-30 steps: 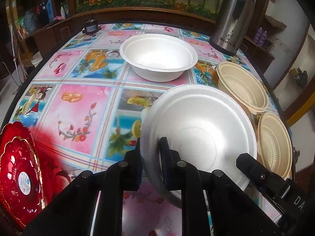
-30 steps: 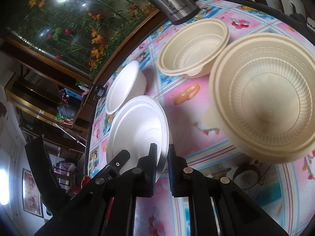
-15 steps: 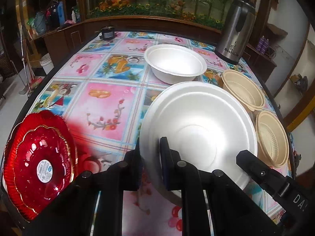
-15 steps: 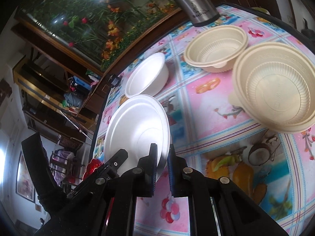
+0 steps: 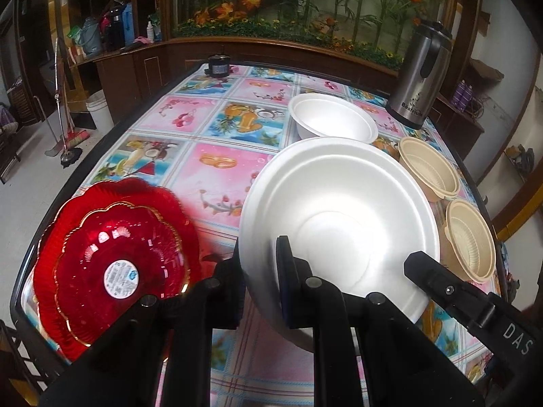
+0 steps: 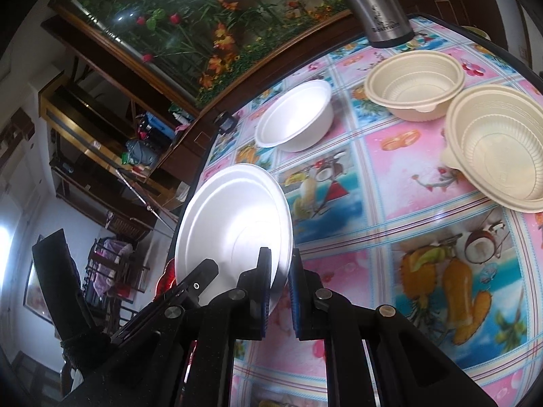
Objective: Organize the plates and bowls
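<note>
Both grippers are on the same white foam bowl (image 5: 339, 217) right now. The left gripper (image 5: 259, 271) has its jaws clenched on the near rim at about 7 o'clock, and the right gripper (image 6: 280, 281) pinches the rim on its side, so the bowl hangs tilted above the desk (image 5: 217, 125). Second white bowl (image 5: 334, 122) sits at 12 o'clock, two beige bowls (image 5: 429, 169) at 2-3 o'clock, red plates (image 5: 112, 261) at 9 o'clock.

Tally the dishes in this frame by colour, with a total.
White foam bowls: 2, one on the table, one held by both claws
Beige plastic bowls: 2
Red plates: 2, stacked
Total: 6
</note>
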`<action>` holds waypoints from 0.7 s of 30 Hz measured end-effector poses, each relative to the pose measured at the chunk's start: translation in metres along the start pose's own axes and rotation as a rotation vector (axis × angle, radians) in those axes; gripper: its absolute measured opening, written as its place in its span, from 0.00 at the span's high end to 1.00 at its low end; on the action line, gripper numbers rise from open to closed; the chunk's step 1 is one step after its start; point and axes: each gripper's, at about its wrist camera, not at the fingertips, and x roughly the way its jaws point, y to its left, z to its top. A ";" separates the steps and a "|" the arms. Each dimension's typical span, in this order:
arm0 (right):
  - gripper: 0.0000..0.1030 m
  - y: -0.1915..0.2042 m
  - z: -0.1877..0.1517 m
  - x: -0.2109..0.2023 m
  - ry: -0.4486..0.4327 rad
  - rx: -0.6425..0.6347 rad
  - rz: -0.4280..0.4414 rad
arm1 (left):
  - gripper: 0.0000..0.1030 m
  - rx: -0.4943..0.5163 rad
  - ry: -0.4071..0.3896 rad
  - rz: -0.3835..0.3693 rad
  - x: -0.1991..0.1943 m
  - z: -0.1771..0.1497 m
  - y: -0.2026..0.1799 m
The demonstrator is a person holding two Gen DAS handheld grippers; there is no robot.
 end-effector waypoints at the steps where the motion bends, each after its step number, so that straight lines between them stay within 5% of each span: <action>1: 0.91 0.003 -0.001 0.000 0.002 -0.007 0.004 | 0.86 -0.004 -0.003 0.002 -0.002 0.000 0.003; 21: 0.91 0.079 -0.028 0.019 0.052 -0.160 0.084 | 0.86 -0.131 -0.066 0.072 -0.039 -0.012 0.082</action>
